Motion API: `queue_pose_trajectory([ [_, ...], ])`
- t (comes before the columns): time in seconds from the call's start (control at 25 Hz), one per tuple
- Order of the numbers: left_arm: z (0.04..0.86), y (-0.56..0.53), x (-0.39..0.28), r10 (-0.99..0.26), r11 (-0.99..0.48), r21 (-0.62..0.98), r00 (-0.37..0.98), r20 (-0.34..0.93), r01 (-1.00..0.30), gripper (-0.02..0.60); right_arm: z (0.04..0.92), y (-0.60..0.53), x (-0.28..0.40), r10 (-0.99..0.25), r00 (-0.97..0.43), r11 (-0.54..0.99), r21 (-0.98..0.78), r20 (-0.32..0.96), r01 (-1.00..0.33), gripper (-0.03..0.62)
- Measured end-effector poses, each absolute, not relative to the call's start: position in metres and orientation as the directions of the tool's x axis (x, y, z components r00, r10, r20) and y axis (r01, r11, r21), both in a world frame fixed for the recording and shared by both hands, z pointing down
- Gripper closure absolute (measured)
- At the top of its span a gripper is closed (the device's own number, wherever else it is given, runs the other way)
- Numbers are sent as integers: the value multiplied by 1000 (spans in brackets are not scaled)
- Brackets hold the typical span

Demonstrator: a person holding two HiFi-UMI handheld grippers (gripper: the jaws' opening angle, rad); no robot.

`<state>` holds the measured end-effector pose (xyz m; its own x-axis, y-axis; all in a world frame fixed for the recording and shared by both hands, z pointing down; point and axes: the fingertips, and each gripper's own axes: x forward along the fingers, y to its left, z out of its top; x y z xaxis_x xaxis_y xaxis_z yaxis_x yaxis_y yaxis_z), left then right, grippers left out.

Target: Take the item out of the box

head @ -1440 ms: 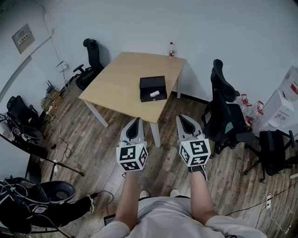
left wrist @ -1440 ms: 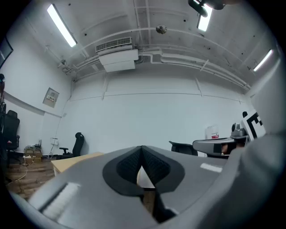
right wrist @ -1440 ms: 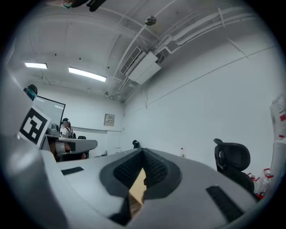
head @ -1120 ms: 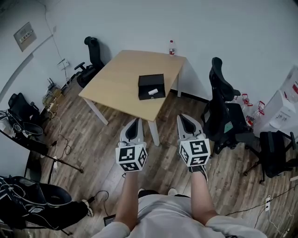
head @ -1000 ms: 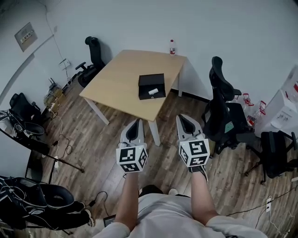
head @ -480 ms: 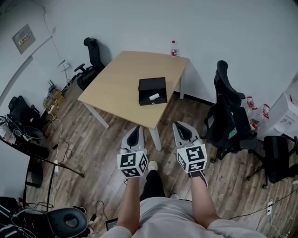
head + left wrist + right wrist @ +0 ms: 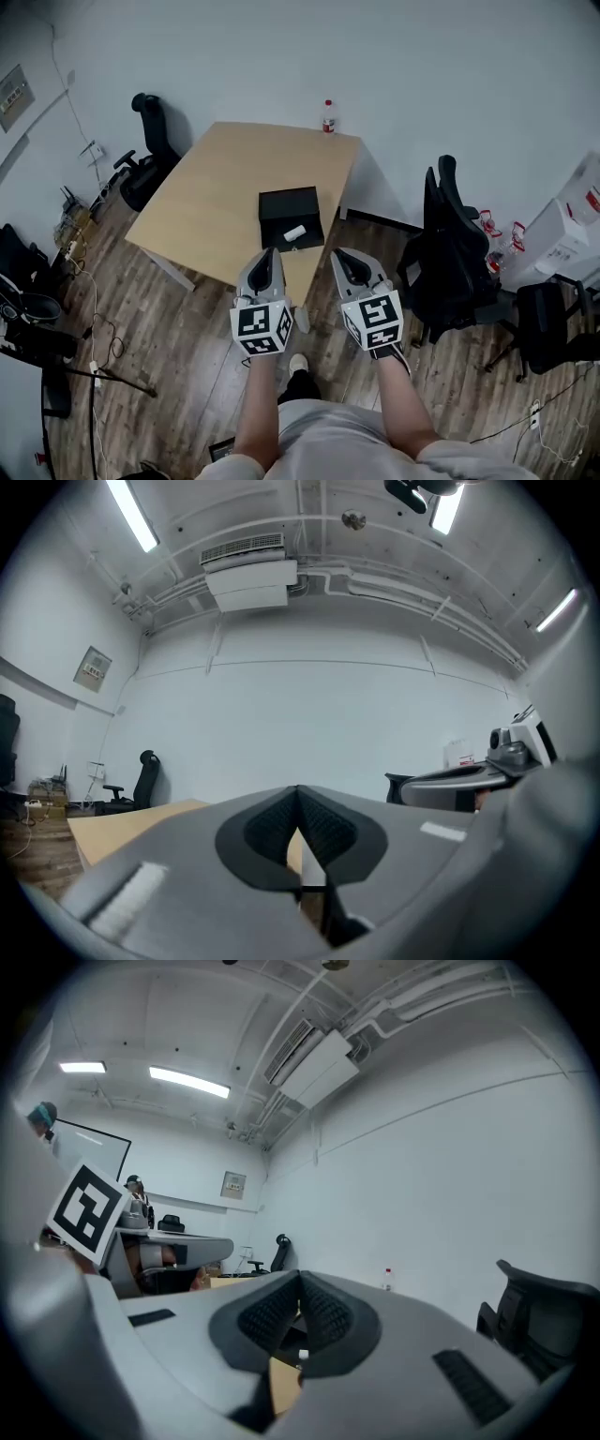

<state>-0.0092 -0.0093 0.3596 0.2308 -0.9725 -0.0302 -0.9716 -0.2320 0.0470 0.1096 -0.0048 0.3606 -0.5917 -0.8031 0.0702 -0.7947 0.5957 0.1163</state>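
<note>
The left gripper [image 7: 263, 266] and the right gripper [image 7: 345, 264] are being held side by side at the near edge of the wooden table [image 7: 216, 187], each with its 2 jaws pressed together and nothing between them. The open black box [image 7: 290, 208] is sitting on the table, apart from both grippers, and the white item [image 7: 294, 232] is lying inside it, toward its near side.

Head cam: high, steeply down over left gripper [image 7: 266, 253], right gripper [image 7: 340, 254], table [image 7: 211, 192]; gripper cams: low, level along own jaws, both catching that table.
</note>
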Motion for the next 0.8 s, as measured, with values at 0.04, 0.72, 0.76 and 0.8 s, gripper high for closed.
queue_pose_trajectory([
  [0.04, 361, -23, -13, -971, -240, 53, 239, -28, -969, 572, 362, -17, 106, -807, -585, 590, 120, 82, -798, 580],
  [0.72, 392, -171, -113, -952, -307, 64, 307, -6, -949, 572, 400, -174, -6, -798, -570, 596, 124, 195, -793, 580],
  [0.76, 394, -175, -119, -949, -314, 62, 314, -6, -947, 572, 402, -179, -11, -801, -565, 592, 122, 196, -797, 580],
  [0.8, 396, -177, -123, -947, -320, 61, 320, -6, -946, 572, 405, -182, -16, -804, -561, 588, 121, 197, -800, 580],
])
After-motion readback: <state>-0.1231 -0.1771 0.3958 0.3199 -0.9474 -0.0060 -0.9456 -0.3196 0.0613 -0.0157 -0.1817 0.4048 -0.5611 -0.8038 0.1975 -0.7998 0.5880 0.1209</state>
